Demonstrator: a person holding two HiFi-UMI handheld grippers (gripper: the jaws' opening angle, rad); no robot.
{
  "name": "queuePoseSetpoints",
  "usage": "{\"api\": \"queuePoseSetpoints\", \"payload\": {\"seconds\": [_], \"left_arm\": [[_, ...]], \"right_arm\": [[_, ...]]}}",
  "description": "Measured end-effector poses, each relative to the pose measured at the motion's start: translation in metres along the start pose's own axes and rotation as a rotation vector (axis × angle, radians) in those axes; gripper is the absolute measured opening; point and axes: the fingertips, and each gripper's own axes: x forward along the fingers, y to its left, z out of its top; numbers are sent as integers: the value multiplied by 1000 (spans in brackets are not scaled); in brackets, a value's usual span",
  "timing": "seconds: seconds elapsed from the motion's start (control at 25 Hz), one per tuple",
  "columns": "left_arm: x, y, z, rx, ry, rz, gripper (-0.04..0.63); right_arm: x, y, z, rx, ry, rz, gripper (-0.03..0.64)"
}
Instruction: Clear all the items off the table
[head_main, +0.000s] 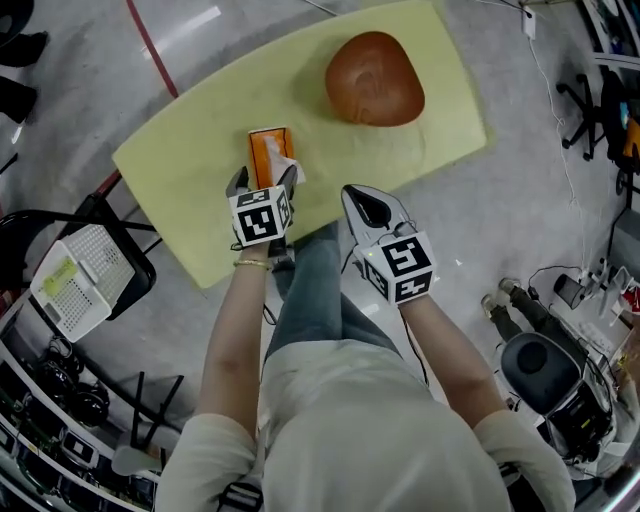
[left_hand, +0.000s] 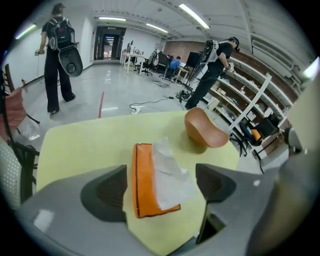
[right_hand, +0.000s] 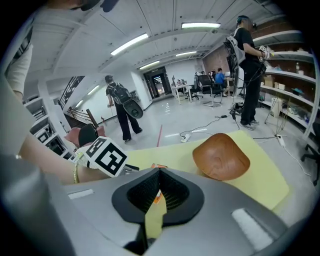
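The counter (head_main: 190, 160) has a pale yellow-green top and takes the upper middle of the head view. An orange tissue pack (head_main: 268, 150) lies on it near the lower edge, a little left of the centre of the frame, with a white tissue (left_hand: 170, 172) sticking out of its top. A brown wooden bowl (head_main: 373, 78) sits well apart from it, in the upper right part of the counter.

The left hand-held gripper (head_main: 265, 180) is over the near end of the tissue pack. In the left gripper view its jaws stand wide apart, one on each side of the pack (left_hand: 142, 182), and the dark pads (left_hand: 107, 192) do not press on it.

The right hand-held gripper (head_main: 363, 200) is just right of the left one, at the lower edge of the counter. In the right gripper view its jaws are closed together with nothing between them (right_hand: 159, 187), and the bowl (right_hand: 220, 157) shows beyond them at centre right.
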Motion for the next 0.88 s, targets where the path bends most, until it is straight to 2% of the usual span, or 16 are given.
{"api": "queuePoseSetpoints", "payload": {"seconds": [0.36, 0.56, 0.88], "left_arm": [[50, 7, -18, 6, 55, 25, 486], [66, 9, -26, -30, 68, 32, 494], [87, 19, -34, -27, 97, 76, 495]], "right_arm": [[21, -2, -27, 40, 26, 4, -6], [26, 0, -39, 51, 40, 6, -6], [35, 3, -53, 72, 58, 12, -6]]}}
